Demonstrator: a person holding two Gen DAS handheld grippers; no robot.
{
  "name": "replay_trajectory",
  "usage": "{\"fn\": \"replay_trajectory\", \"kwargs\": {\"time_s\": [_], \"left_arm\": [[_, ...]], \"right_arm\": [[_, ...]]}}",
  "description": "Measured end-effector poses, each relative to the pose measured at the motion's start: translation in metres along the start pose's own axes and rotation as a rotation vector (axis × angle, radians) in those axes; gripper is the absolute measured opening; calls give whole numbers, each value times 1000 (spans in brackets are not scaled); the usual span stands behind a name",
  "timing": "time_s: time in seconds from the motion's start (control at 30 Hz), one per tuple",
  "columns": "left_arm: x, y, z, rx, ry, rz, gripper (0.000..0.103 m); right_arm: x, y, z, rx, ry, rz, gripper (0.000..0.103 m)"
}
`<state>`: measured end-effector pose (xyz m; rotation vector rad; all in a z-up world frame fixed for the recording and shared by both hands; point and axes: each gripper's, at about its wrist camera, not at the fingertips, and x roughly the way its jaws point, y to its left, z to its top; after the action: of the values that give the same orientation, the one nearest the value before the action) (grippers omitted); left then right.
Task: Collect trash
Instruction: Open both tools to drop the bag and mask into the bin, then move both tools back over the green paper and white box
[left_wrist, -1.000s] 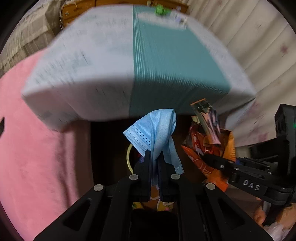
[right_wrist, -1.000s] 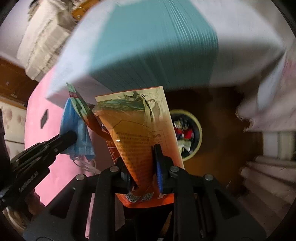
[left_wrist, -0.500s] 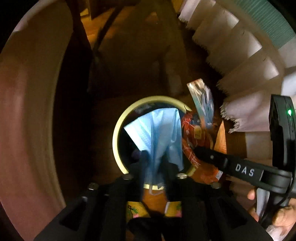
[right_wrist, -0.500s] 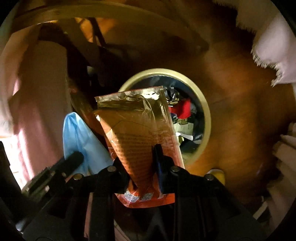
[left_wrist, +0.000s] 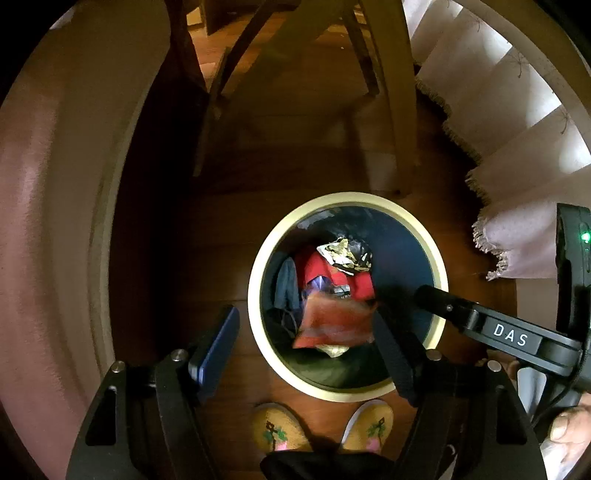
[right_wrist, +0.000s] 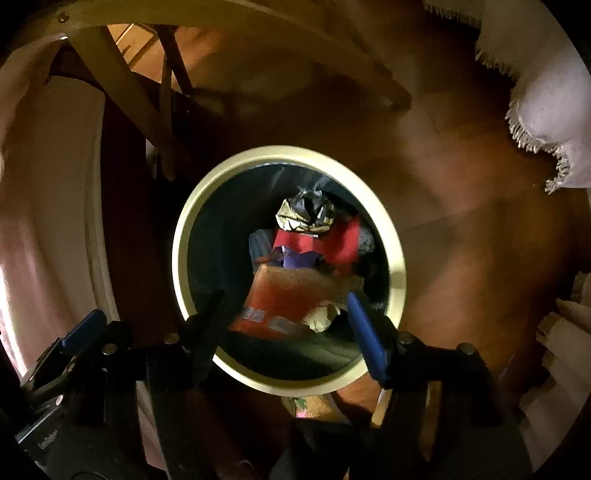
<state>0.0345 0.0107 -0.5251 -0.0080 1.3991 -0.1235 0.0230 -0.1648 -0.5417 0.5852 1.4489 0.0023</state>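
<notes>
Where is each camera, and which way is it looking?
Left wrist: sits on the left gripper, looking almost straight down at the bin; shows its open fingers, the right gripper, slippers.
Right wrist: sits on the right gripper, looking down into the bin; shows its open fingers.
Shared: the bin, the orange wrapper inside, the wooden floor.

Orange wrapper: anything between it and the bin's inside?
Nothing visible. The orange wrapper is already past the bin rim, blurred, above the trash inside. Right gripper jaws have just been opening and stand clear of it.
</notes>
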Motion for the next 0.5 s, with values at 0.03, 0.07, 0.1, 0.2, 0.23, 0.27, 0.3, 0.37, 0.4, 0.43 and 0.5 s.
{"fn": "replay_trajectory", "kwargs": {"time_s": [0.03,0.07,0.1,0.2,0.23,0.27,0.3,0.37,0.4,0.43,0.5], "left_arm": [[-2,1,-1,-5,-1,0,75],[-7,2,0,-15,-13,3,75],[-10,3,-1,-20,-26,4,75],[-31,6,-1,-23,-56,13,75],[-39,6,-1,-24,-66,17,75],[-50,6,-1,-24,-76,22,75],[-59,7,-1,-27,-83,26,75],[-80,7,-1,-41,-94,24,75],[-95,7,0,-51,-103,24,75],[-104,6,0,-53,-108,24,75],[-132,6,1,-59,-127,21,75]], "right_arm": [[-1,0,4,-4,-5,4,64],[0,-4,5,-9,-9,2,64],[1,-4,10,-16,-13,-2,64],[-7,-1,9,-37,-29,-6,64],[-13,2,7,-45,-36,-8,64],[-18,4,4,-52,-41,-11,64],[-24,7,1,-60,-45,-15,64],[-40,14,-4,-74,-49,-17,64],[-50,18,-6,-80,-51,-12,64],[-61,24,-9,-87,-55,-6,64],[-82,32,-14,-101,-67,6,64]]}}
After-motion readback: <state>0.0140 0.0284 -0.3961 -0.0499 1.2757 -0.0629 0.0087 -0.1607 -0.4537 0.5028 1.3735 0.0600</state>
